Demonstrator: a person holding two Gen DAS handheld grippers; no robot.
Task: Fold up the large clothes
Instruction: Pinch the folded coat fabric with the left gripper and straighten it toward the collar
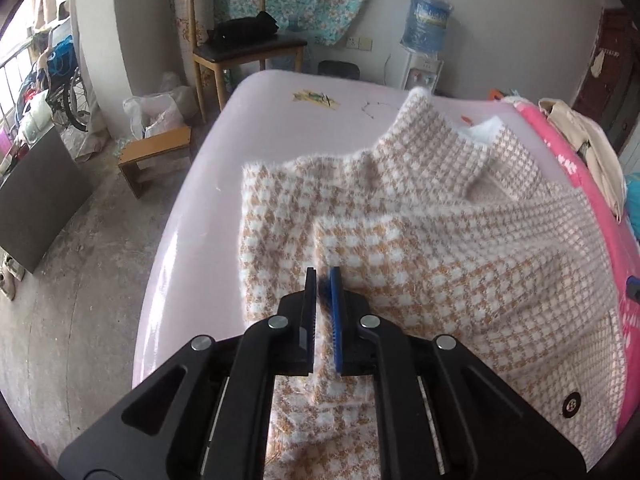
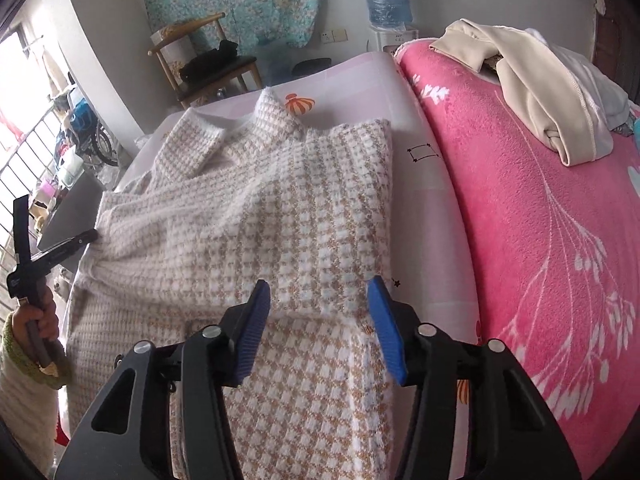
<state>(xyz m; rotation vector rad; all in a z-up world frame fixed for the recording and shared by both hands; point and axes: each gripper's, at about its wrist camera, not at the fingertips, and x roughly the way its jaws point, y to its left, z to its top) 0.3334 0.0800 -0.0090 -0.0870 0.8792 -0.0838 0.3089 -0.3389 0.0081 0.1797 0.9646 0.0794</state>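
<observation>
Houndstooth sweater lies spread on the pale pink sheet, collar toward 12 o'clock, body filling centre to 4 o'clock in the left wrist view. One edge is already turned over the body, so the fold looks partway done.

Left gripper is clenched on a pinch of the knit; fuzz pokes out between the pads, though how much cloth is really caught is hard to tell. In the right wrist view it sits at 9 o'clock at the sweater's side, with the person's hand on its handle.

Right gripper is released, pads apart, nothing pressed between them. It hovers over the folded edge at 6 o'clock, hem corner just beyond.

Risks, as judgement:
- Thin fuzzy pinch on the left could slip if pulled, dropping the layer.
- Right jaws could close on the top layer only, or catch the sheet too, dragging it.
- Uneven pull from the two sides could skew the fold.
- Pink blanket at 3 o'clock lies close; cloth swung that way could snag.
</observation>
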